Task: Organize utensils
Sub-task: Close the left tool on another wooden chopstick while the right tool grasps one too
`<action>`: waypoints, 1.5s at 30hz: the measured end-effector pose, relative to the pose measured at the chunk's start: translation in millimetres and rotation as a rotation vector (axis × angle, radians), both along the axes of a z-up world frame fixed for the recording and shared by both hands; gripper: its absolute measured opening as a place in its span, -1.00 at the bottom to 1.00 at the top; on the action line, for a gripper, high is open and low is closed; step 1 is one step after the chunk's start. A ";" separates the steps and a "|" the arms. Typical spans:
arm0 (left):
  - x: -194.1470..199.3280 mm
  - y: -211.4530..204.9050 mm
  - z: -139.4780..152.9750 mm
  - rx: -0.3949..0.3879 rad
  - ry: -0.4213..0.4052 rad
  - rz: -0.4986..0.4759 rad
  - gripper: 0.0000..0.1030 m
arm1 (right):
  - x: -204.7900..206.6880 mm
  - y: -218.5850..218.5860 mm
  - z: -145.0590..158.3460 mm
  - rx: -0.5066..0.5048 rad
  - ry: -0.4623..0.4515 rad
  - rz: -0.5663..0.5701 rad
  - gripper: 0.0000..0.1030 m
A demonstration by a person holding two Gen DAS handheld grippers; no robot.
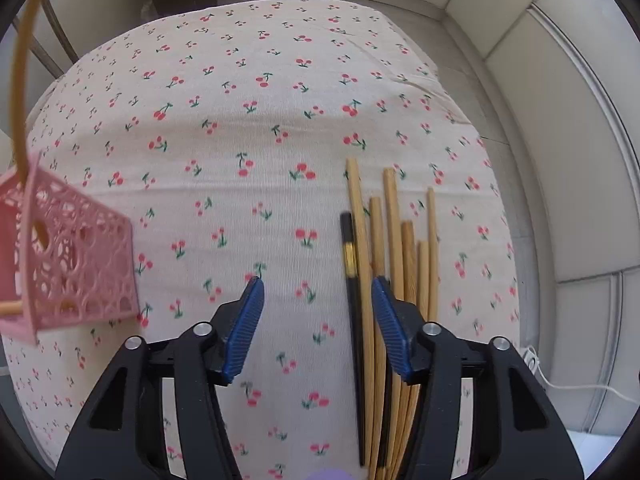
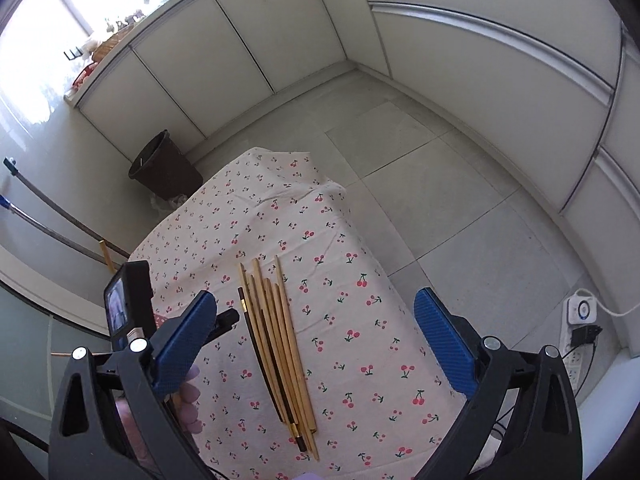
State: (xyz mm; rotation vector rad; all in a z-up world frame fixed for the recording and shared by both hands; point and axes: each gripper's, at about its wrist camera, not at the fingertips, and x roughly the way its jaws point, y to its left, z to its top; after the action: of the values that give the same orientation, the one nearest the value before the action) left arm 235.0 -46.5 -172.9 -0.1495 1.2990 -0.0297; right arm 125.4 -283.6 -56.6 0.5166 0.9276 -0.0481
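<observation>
A bundle of bamboo chopsticks (image 1: 400, 248) and one black chopstick (image 1: 351, 280) lie side by side on the cherry-print tablecloth (image 1: 240, 100). My left gripper (image 1: 317, 282) hovers over their near ends, open. The black stick and one bamboo stick show just inside its right pad, and neither pad presses on them. A pink perforated holder (image 1: 76, 256) stands at the left edge with a bamboo chopstick (image 1: 20, 80) sticking up out of it. In the right wrist view my right gripper (image 2: 316, 295) stands wide open above the same chopsticks (image 2: 276, 340), with nothing between its fingers.
A brown bin (image 2: 168, 168) stands on the floor beyond the table's far corner. A power strip with a white plug (image 2: 580, 312) lies on the floor to the right. White cabinets line the walls. The left device's screen (image 2: 120, 312) and a hand's fingers (image 2: 192, 396) show at left.
</observation>
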 end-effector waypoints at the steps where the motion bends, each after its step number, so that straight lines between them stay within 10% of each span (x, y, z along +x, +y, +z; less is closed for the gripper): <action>1: 4.8 -0.9 -2.2 0.007 0.003 0.007 -0.07 | 0.4 -2.6 -0.9 0.001 0.004 -0.006 0.87; 17: 67.6 -35.5 -17.0 0.055 -0.018 -0.012 -0.71 | 10.8 -20.6 -11.5 -0.030 0.048 -0.030 0.87; 31: 16.1 -14.2 21.8 -0.161 -0.127 -0.146 -0.75 | 34.4 -3.6 -40.9 -0.020 0.126 -0.017 0.87; 45: -20.9 25.1 -19.8 -0.120 0.064 -0.106 -0.72 | 43.8 33.8 -53.8 -0.060 0.163 0.094 0.87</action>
State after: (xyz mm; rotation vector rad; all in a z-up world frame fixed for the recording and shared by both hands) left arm 214.1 -21.3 -192.7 -0.1853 1.3688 -0.1955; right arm 169.3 -249.8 -110.4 0.4174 1.1050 -0.0333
